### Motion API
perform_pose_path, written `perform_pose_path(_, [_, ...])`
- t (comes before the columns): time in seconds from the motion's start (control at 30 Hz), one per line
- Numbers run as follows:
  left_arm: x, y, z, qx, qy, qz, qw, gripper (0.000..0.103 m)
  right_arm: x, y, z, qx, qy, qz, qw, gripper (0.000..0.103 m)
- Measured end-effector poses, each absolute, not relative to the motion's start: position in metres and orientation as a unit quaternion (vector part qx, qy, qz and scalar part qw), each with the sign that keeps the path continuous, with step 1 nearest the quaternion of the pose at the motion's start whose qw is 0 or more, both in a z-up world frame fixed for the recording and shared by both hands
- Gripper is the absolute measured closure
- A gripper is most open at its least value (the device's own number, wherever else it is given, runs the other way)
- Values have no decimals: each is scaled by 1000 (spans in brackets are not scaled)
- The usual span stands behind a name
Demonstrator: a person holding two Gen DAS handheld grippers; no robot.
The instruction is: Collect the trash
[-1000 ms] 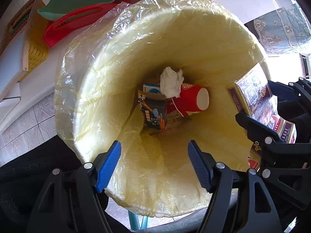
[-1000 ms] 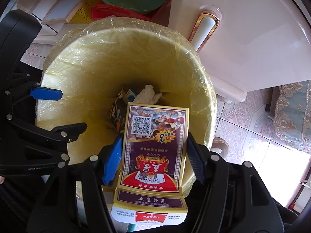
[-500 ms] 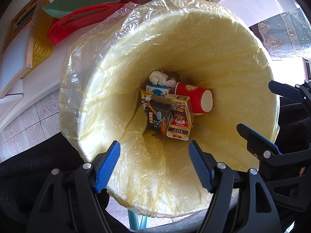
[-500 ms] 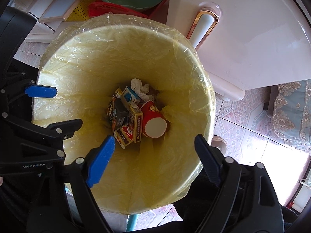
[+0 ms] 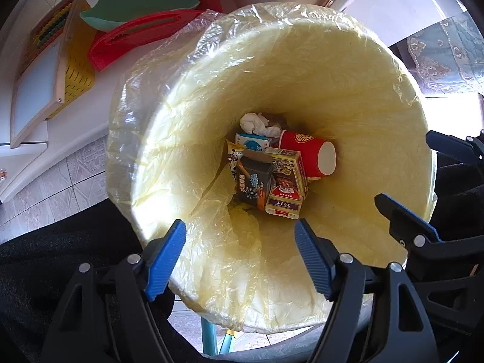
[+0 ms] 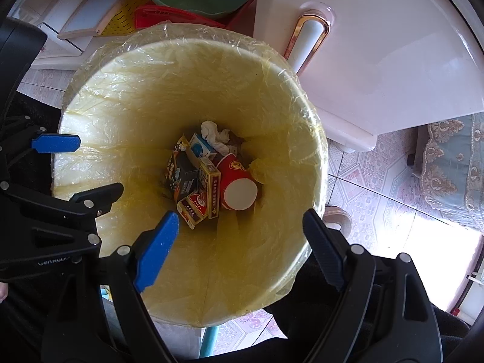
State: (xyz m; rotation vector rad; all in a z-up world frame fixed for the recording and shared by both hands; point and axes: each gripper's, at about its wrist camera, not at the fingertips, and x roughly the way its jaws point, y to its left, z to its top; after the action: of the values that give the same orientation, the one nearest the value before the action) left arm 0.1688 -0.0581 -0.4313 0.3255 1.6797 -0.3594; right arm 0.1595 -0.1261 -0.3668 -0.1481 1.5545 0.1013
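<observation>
A bin lined with a yellow plastic bag [image 5: 302, 75] [image 6: 181, 75] fills both views from above. At its bottom lie a red paper cup [image 5: 308, 157] [image 6: 236, 181], a playing-card box [image 5: 286, 181] [image 6: 208, 187], a dark carton [image 5: 254, 181], a small blue-and-white box [image 5: 252, 143] and a crumpled tissue [image 5: 257, 122]. My left gripper [image 5: 239, 230] [image 6: 96, 166] hangs over the near rim, its jaws opening with nothing between them. Over the bin's other side my right gripper [image 6: 240, 216] [image 5: 405, 168] stands open and holds nothing.
Behind the bin are a red basket [image 5: 136, 39], a green tray [image 5: 145, 0], a yellow basket [image 5: 77, 72] and a framed board [image 5: 33, 90]. A white cabinet [image 6: 378, 45] stands to the right over a tiled floor [image 6: 363, 187]. Embroidered cloth [image 6: 447, 166] hangs at far right.
My right gripper opened and let go of the playing-card box, which dropped to the bottom of the bin. The tissue also settled lower. Neither gripper has shifted over the bin.
</observation>
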Motion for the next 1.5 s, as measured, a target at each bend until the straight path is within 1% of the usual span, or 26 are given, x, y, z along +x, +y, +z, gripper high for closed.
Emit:
perform_pose_path(0.1, [165, -55, -421, 139, 731, -148, 652, 26, 153, -127, -354, -52, 692, 43, 719, 21])
perform_pose_path(0.23, [158, -53, -402, 134, 718, -140, 668, 25, 141, -131, -333, -34, 675, 30, 736, 16])
perform_pose_path(0.5, [139, -56, -359, 131, 683, -122, 708, 24, 115, -143, -298, 0, 642, 1, 767, 14])
perform_pose_path(0.63, [134, -58, -332, 123, 659, -110, 734, 22, 102, -153, -275, 29, 612, -24, 790, 14])
perform_pose_path(0.8, [125, -65, -280, 130, 596, -102, 786, 22, 86, -157, -230, 27, 543, -48, 838, 14])
perform_pose_path(1.0, [113, -67, -214, 109, 529, -97, 836, 19, 66, -158, -167, 6, 464, -75, 883, 14])
perform_pose_path(1.13, [106, -66, -169, 93, 486, -98, 864, 18, 52, -163, -128, 11, 414, -89, 906, 9])
perform_pose_path(1.2, [100, -64, -146, 83, 463, -95, 878, 16, 43, -165, -107, 17, 387, -94, 917, 8])
perform_pose_path(1.3, [89, -61, -108, 78, 421, -83, 900, 9, 29, -166, -74, 20, 344, -102, 933, 6])
perform_pose_path(1.43, [73, -60, -63, 80, 370, -69, 923, 8, 14, -161, -37, 7, 298, -113, 948, 6])
perform_pose_path(1.5, [66, -56, -46, 69, 358, -68, 929, 7, 6, -159, -22, 2, 276, -118, 954, 6])
